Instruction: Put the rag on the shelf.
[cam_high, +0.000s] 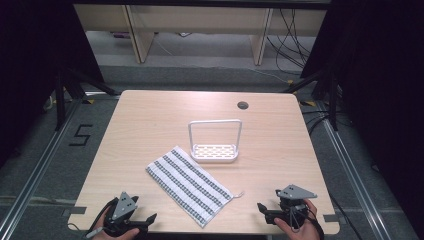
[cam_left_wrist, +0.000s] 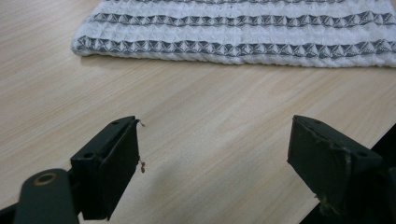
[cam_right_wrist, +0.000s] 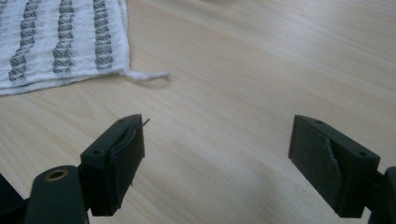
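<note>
A white cloth with grey stripes lies flat and slanted near the table's front middle; its long edge crosses the top of the left gripper view and a corner with a loose thread shows in the right gripper view. Behind it stands a white rack with a tall loop handle. My left gripper rests open at the front left edge, short of the cloth. My right gripper is open at the front right, pointing toward the cloth's corner. Both hold nothing.
The wooden table has a round cable hole at the back right. Beyond it are grey floor, wooden furniture legs and cables. Black stands flank the table.
</note>
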